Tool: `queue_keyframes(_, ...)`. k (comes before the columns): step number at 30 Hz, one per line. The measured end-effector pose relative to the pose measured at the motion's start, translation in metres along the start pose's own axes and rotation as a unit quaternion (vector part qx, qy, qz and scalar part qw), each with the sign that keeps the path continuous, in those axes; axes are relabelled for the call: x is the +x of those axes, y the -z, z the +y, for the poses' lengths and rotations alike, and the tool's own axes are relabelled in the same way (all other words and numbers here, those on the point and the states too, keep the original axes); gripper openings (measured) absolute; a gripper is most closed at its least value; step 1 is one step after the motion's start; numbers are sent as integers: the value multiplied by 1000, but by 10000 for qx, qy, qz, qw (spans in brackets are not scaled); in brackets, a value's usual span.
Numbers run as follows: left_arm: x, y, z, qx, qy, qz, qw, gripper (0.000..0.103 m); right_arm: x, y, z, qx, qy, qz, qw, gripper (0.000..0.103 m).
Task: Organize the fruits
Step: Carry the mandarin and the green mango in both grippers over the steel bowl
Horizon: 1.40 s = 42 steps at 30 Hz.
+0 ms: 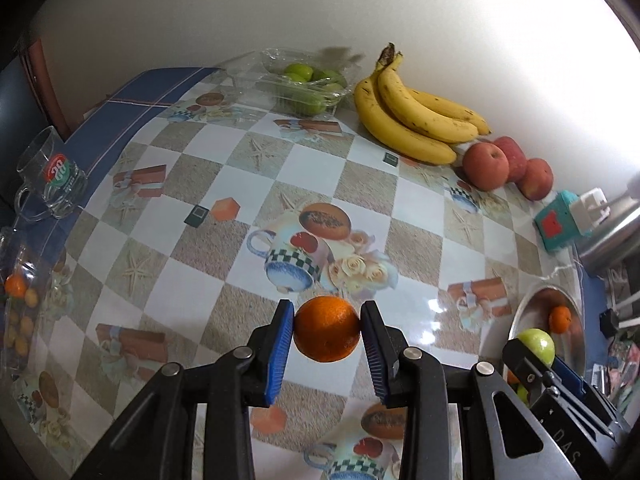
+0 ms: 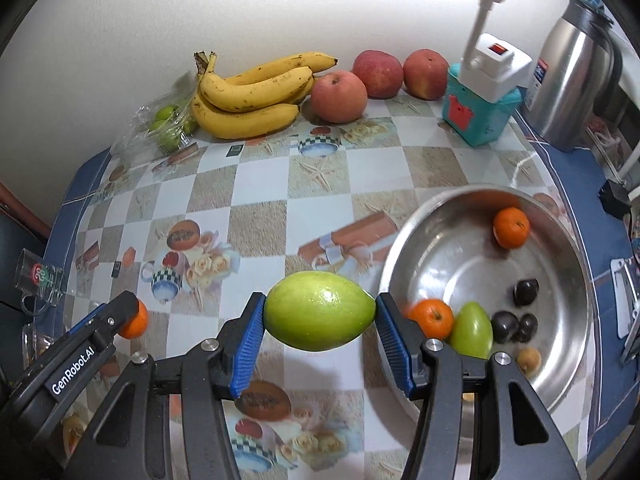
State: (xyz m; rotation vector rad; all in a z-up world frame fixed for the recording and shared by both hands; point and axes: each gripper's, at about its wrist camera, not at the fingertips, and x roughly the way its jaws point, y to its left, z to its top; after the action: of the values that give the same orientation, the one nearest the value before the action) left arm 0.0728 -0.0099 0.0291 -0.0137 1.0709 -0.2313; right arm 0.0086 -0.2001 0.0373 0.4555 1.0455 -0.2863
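Note:
My left gripper [image 1: 327,330] is shut on an orange [image 1: 327,329] and holds it above the patterned tablecloth; it also shows at the left of the right wrist view [image 2: 132,318]. My right gripper [image 2: 320,312] is shut on a green fruit [image 2: 320,310], just left of a steel bowl [image 2: 416,232]. The bowl holds two oranges [image 2: 511,227], another green fruit [image 2: 473,330], dark fruits [image 2: 525,291] and a small brown fruit. Bananas [image 2: 248,96], three apples [image 2: 339,96] and a clear box of green fruits [image 1: 308,84] lie by the wall.
A glass mug [image 1: 52,176] and a clear container of small orange fruits [image 1: 18,320] stand at the table's left edge. A teal box with a white plug [image 2: 482,102] and a steel thermos [image 2: 576,64] stand at the right by the wall.

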Motion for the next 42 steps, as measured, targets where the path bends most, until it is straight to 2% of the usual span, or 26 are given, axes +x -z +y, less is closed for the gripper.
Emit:
queue_keyframes(10,-8,19,-29,387,101,7,9992,37,-8,24,-23,193,24,139,9997,57)
queue_keyframes(18,-5,33,-67,770,443,163,9959,37,-14,26,-72,591,262,113,9978,57)
queue_keyframes(28,-1,58,-132,1424,1165,414,9821,37,-22,31,-148,1377,656,75,9883,57)
queue_keyframes(32,6,66,-156,1791,1067,339,9774,37,-24,36,-176,1699,760,56,9825,57)
queue_keyframes(34,8,68,-164,1840,1160,361,9754,37,-24,39,-187,1824,809,58,9799,57)
queue_keyframes(42,16,75,-182,2100,1253,284,9692,37,-12,42,-203,2028,910,103,9749,57)
